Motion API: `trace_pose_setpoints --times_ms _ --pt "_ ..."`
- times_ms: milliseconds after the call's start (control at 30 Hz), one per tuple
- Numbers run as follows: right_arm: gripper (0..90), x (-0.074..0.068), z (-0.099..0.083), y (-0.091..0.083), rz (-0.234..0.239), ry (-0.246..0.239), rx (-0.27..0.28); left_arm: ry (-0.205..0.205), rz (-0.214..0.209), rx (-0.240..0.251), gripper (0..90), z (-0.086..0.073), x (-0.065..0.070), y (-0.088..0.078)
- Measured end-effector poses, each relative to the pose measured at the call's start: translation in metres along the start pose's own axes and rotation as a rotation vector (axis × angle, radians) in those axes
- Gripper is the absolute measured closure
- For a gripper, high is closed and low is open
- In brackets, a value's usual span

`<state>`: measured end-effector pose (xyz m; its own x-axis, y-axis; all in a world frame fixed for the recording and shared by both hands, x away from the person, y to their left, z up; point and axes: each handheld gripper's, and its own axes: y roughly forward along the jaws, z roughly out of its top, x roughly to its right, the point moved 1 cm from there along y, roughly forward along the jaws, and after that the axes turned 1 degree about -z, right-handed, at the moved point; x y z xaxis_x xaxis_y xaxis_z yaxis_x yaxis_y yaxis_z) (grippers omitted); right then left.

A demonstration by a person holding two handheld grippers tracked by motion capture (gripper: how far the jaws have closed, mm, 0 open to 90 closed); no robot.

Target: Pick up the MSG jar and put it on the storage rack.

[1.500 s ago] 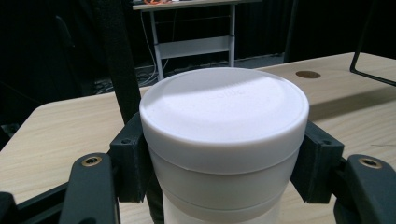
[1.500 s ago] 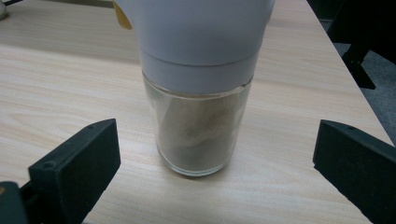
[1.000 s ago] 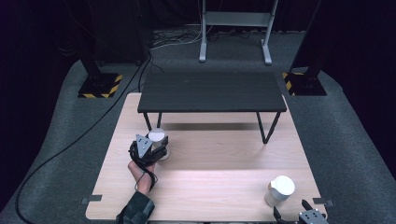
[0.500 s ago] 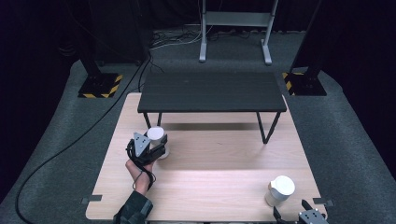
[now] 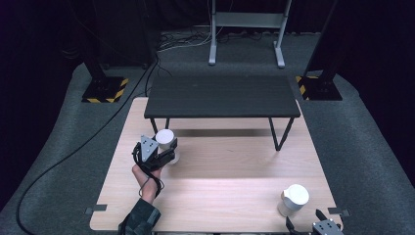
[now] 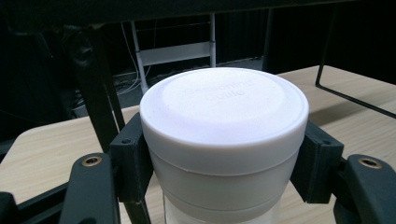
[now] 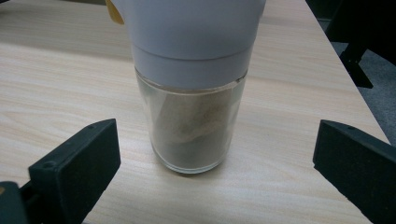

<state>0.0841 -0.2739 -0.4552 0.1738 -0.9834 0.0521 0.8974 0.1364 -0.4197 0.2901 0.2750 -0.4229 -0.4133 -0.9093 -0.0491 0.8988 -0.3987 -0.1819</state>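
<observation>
A lab is shown: black curtains [image 5: 44, 29], taped stands [image 5: 103, 88], and cables [image 5: 73, 147] are seen on grey carpet [image 5: 352, 147].

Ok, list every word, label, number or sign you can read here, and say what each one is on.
"Seasoning Bottle", roughly: faint raised lettering in two lines on the white lid of the jar held in the left gripper; too soft to read with certainty.
Yellow and black hazard stripes, no words: on the two stand bases on the floor.
Second jar before the right gripper: no readable text.

White-capped jar [image 6: 224, 140] upright, near black table [image 5: 222, 95].
</observation>
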Motion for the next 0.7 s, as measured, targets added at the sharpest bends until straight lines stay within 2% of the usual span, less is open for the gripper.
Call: trace_pose_setpoints --times_ms 400,700 --pt "0.0 0.0 0.0 0.0 0.002 0.0 0.001 0.032 -0.022 -0.008 34.1 0.015 0.002 -0.001" --pt "0.0 0.0 0.0 -0.001 -0.002 0.0 0.003 0.024 -0.045 -0.002 34.1 0.023 -0.001 -0.003"
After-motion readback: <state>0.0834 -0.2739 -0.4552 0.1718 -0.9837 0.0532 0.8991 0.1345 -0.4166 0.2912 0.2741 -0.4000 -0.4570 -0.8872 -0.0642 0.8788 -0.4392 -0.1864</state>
